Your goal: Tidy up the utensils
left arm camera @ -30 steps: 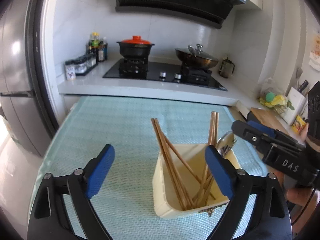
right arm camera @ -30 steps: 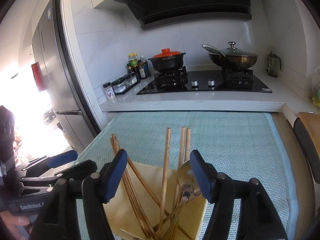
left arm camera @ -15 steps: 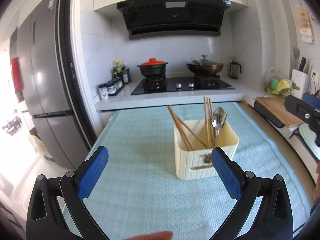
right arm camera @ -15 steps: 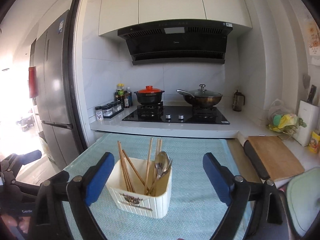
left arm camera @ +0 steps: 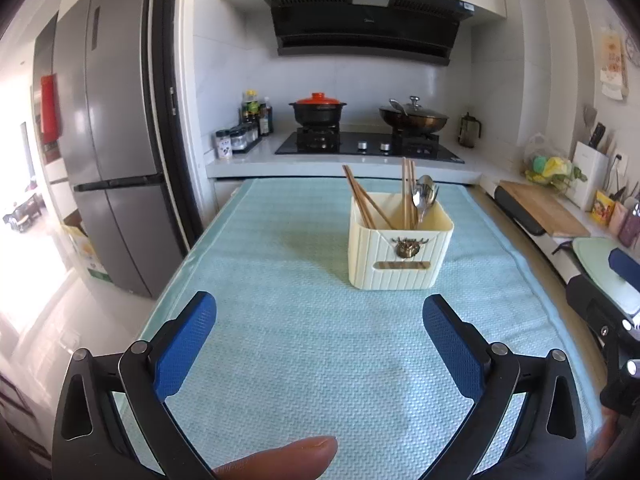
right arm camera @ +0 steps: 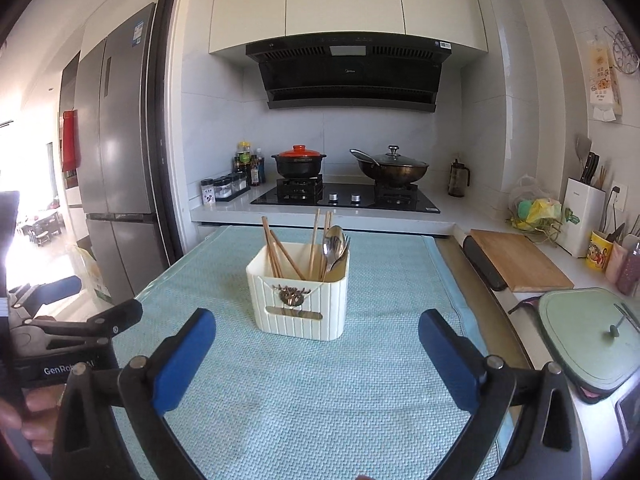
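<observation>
A cream ribbed utensil holder (left arm camera: 400, 256) stands on the light blue mat (left arm camera: 300, 340); it also shows in the right wrist view (right arm camera: 298, 304). Wooden chopsticks (left arm camera: 362, 202) (right arm camera: 280, 254) and metal spoons (left arm camera: 424, 198) (right arm camera: 334, 246) stand in it. My left gripper (left arm camera: 320, 332) is open and empty, well back from the holder. My right gripper (right arm camera: 316, 340) is open and empty, also back from the holder. The right gripper shows at the right edge of the left wrist view (left arm camera: 616, 308), and the left gripper at the left edge of the right wrist view (right arm camera: 72, 328).
A fridge (left arm camera: 108, 160) stands to the left. Behind the mat are a stove with a red-lidded pot (left arm camera: 318, 110) and a wok (left arm camera: 414, 118). A cutting board (right arm camera: 518, 264) and a green lidded pan (right arm camera: 592, 336) are on the right counter.
Both grippers have pulled back and up from directly over the holder. The holder with its utensils now stands farther away in both views.
</observation>
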Demonstrator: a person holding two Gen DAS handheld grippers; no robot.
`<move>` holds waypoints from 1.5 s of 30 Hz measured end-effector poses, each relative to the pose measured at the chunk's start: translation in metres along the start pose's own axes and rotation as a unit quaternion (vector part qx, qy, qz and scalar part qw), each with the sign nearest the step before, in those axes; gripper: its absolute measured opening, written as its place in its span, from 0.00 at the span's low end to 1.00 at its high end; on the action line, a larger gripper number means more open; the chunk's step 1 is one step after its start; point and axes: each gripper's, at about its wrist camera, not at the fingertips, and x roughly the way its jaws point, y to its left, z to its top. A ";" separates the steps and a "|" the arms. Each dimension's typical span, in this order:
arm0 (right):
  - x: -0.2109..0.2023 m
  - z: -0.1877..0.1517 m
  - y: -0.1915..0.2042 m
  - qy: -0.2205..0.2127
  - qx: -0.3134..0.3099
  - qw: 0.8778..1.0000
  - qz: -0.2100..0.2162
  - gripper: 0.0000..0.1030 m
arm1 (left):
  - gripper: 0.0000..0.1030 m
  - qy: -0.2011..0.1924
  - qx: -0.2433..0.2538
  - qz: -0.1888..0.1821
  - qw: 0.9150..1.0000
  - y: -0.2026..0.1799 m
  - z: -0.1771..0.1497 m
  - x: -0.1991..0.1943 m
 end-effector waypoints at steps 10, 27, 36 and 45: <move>-0.021 -0.010 0.005 0.014 0.009 1.000 0.002 1.00 | 1.00 0.006 0.005 0.002 1.000 0.000 -0.008 -0.016; -0.021 -0.011 0.014 0.025 -0.008 1.000 0.009 1.00 | 1.00 0.014 0.018 0.004 1.000 -0.003 -0.013 -0.014; -0.022 -0.008 0.019 0.024 -0.014 1.000 0.012 1.00 | 1.00 0.018 0.013 0.002 1.000 -0.001 -0.013 -0.013; -0.022 -0.008 0.020 0.023 -0.017 1.000 0.013 1.00 | 1.00 0.014 0.012 0.004 1.000 0.001 -0.011 -0.014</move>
